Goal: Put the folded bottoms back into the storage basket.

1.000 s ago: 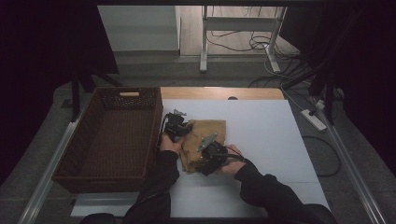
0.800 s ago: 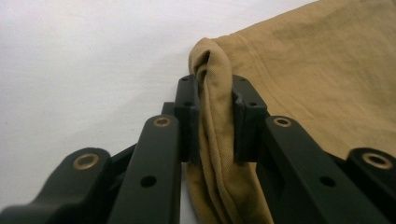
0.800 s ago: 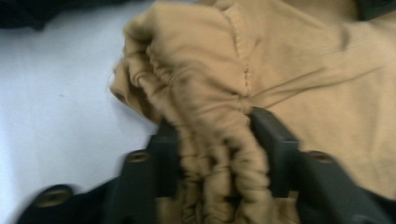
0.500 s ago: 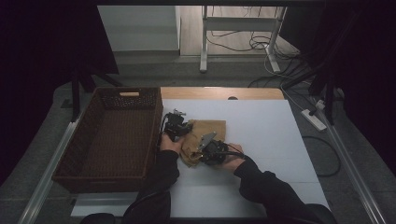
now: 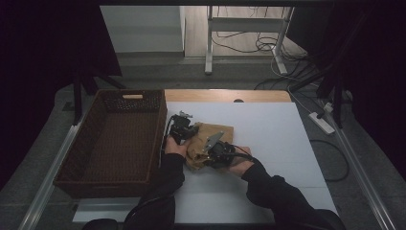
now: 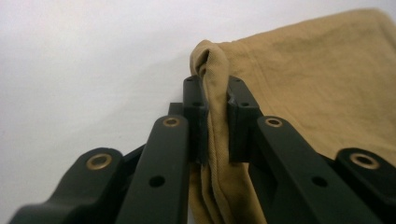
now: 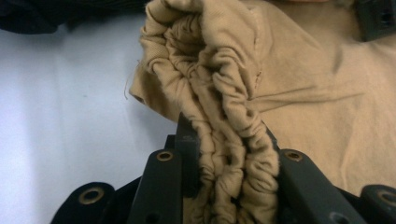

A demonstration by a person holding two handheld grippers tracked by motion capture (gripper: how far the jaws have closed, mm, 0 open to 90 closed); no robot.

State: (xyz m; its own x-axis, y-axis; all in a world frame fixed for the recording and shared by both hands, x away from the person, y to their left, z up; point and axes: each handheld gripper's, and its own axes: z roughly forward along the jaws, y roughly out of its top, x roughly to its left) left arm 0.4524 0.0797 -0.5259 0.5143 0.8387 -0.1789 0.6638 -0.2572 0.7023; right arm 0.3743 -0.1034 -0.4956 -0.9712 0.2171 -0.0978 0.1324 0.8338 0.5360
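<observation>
Left gripper [image 6: 217,119] clamped on a thin fold of tan cloth [image 6: 322,79], jaws nearly together with the fabric edge standing upright between them. Seen in the high view as the left gripper [image 5: 181,128] at the cloth's left edge, just beside the basket's right wall, held by the left hand [image 5: 173,145] coming in from the near edge of the table.

Right gripper [image 7: 231,154] closed on a thick, bunched wad of the same tan cloth [image 7: 322,93], gathered ridges of fabric packed between the jaws and rising above them. In the high view, right gripper [image 5: 218,151] over the cloth's near part, a grey plate on top, held by the right hand [image 5: 239,165]; dark sleeves on both forearms.

Tan cloth [image 5: 210,136] crumpled on the white tabletop [image 5: 277,134], left of the table's middle and nearer the left edge than the right, pinched at two spots by the two grippers set close to each other.

Brown woven basket [image 5: 115,139] along the table's left edge, long side running from near edge to far edge, a handle slot in its far wall. Strip of bare wood along the table's far edge. White power strip [image 5: 321,122] and cables on the floor beyond the right edge.
</observation>
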